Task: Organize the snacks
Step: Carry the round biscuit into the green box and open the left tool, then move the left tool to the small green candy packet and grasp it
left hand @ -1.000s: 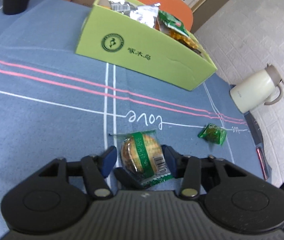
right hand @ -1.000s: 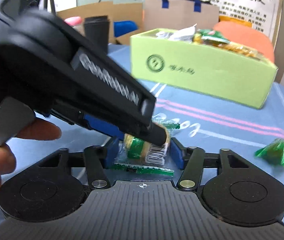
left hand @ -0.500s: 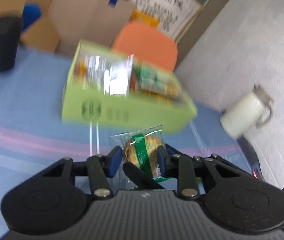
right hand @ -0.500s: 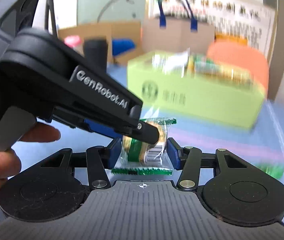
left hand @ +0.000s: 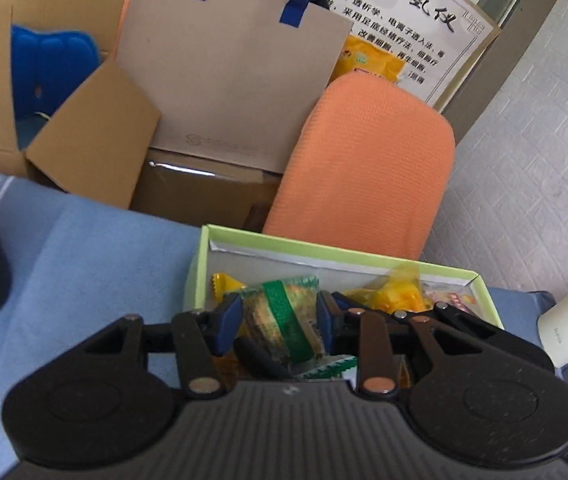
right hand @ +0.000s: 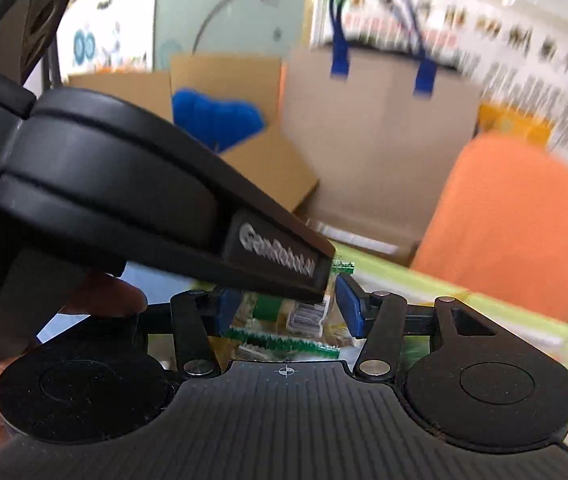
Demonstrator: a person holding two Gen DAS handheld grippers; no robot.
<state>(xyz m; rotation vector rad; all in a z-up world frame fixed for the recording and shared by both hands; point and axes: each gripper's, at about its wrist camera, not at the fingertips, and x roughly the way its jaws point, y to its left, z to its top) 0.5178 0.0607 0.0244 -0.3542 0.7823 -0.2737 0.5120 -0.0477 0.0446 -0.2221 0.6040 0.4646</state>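
On the left, the blue table (left hand: 96, 248) is seen. The biscuit packet (left hand: 284, 320) is pinched by the left claw (left hand: 280, 316) above the green box (left hand: 364, 254), over snacks already inside. The right claw (right hand: 284, 308) is spread around the same packet. Placing is judged underway; release into the box is called for next.

It looks like an office or clinic back room used for storage. On the far wall hangs a poster (left hand: 412, 20) of printed Chinese text. Open cardboard boxes (left hand: 56, 120) and a kraft paper bag (left hand: 228, 80) are stacked behind a blue-clothed table (left hand: 84, 248), beside an orange chair back (left hand: 368, 160), with grey tiled floor (left hand: 524, 152) at right.
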